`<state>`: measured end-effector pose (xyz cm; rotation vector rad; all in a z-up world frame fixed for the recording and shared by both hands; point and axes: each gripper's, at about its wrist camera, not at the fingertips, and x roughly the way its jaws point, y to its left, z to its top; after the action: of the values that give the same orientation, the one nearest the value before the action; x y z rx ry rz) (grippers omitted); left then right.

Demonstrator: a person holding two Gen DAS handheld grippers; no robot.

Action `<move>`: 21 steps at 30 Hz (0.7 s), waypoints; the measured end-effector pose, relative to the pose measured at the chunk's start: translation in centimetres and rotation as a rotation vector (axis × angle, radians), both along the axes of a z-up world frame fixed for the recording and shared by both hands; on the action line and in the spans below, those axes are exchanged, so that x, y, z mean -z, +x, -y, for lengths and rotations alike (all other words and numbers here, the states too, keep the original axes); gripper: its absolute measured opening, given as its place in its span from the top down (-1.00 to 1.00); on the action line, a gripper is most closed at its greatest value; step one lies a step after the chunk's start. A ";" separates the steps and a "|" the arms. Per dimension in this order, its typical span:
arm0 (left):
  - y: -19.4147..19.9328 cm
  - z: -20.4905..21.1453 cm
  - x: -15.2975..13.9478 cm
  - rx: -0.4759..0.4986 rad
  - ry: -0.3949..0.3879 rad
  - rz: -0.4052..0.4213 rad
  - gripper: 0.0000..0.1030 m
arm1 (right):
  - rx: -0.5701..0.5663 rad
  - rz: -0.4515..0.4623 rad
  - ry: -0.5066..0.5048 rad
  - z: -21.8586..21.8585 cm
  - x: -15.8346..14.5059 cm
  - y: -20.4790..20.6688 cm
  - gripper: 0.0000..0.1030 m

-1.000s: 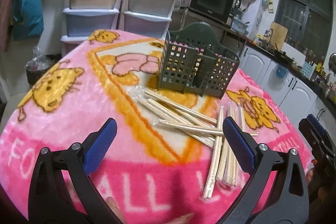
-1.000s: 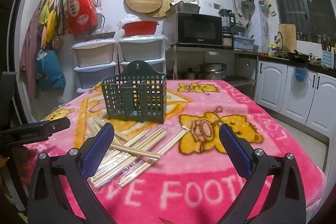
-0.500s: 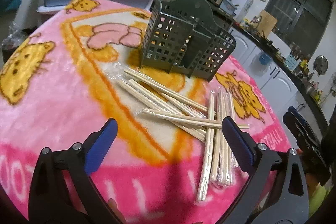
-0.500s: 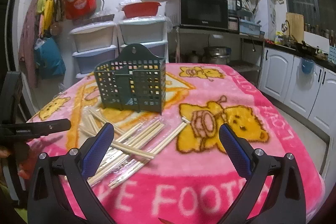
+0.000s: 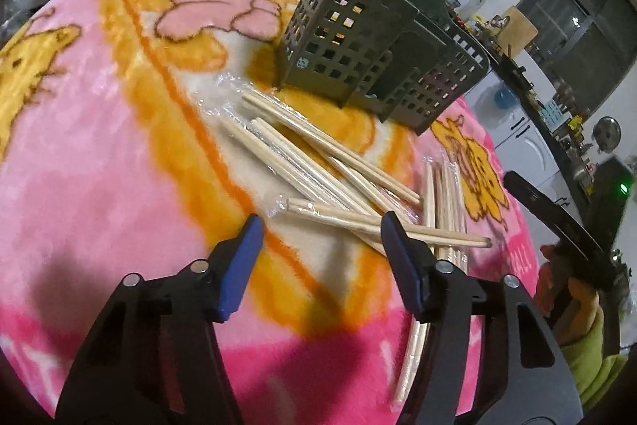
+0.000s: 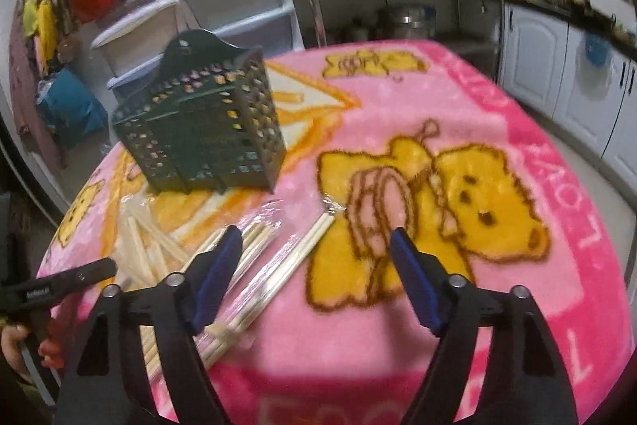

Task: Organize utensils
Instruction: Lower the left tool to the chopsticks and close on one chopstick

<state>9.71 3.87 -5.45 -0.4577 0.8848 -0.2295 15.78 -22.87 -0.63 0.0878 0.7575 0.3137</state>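
Chopsticks (image 5: 342, 182): wrapped pairs lie scattered flat on the pink blanket (image 5: 99, 154) covering the tabletop, just in front of the holder.
Holder (image 5: 370, 38): dark green slotted utensil basket, upright, no chopsticks visible inside.
Left hand-held gripper (image 5: 320, 232): jaws spread and have just been closing; the topmost wrapped pair lies between the tips, no pad pressing it.
Right hand-held gripper (image 6: 314, 241): jaws apart, also just narrowing, over one wrapped pair (image 6: 294, 257); nothing pinched.
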 end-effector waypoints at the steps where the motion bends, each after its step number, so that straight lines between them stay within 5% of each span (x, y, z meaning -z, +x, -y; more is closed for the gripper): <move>1: 0.1 -0.1 0.0 -0.001 -0.003 -0.001 0.01 | 0.000 -0.019 0.003 0.1 0.3 0.7 -0.21; 10: 1.0 -0.2 0.0 0.006 0.030 -0.001 0.25 | -0.006 -0.238 0.092 0.4 3.1 6.4 0.15; 21: 2.1 0.3 -0.2 0.008 0.067 0.011 0.58 | 0.014 -0.274 0.039 -0.7 3.5 8.6 0.64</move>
<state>11.85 3.62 -5.26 -0.3903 0.8811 -0.2085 24.42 -22.16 -4.15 0.1749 1.0223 0.3065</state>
